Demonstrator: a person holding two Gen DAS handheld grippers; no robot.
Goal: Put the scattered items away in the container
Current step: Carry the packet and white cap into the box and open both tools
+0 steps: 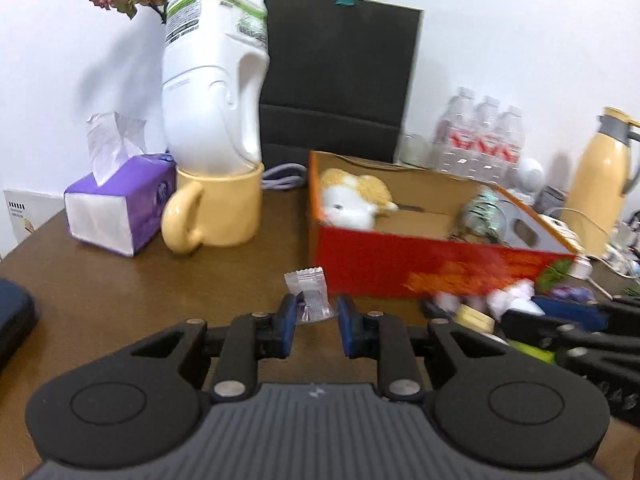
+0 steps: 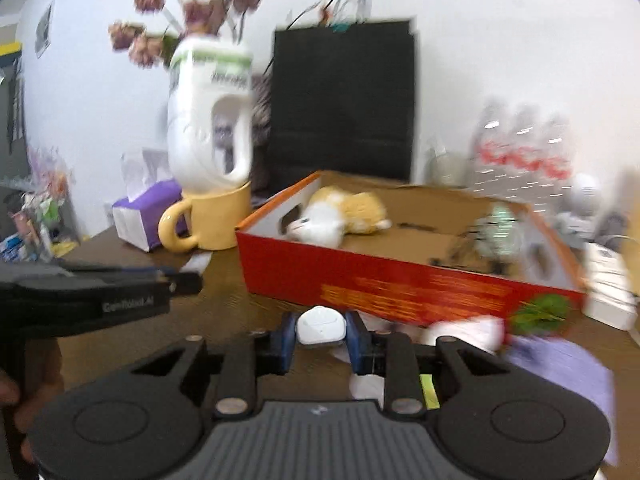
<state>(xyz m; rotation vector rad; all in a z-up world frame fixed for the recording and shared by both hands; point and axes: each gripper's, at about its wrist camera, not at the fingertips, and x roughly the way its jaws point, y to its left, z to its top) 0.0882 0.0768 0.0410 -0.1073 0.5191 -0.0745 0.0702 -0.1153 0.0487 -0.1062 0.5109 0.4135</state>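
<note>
Little is showing as readable — only "GenRobot.AI" in pale letters on the left gripper (image 2: 176,280), off to the left of the right jaws. Print on the jug (image 1: 214,76) and red box (image 2: 400,280) is blurring past reading.

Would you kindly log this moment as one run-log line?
left gripper: holding clear sachet | right gripper: holding white case | red box: plush toy inside | scattered items remain in front of box
</note>
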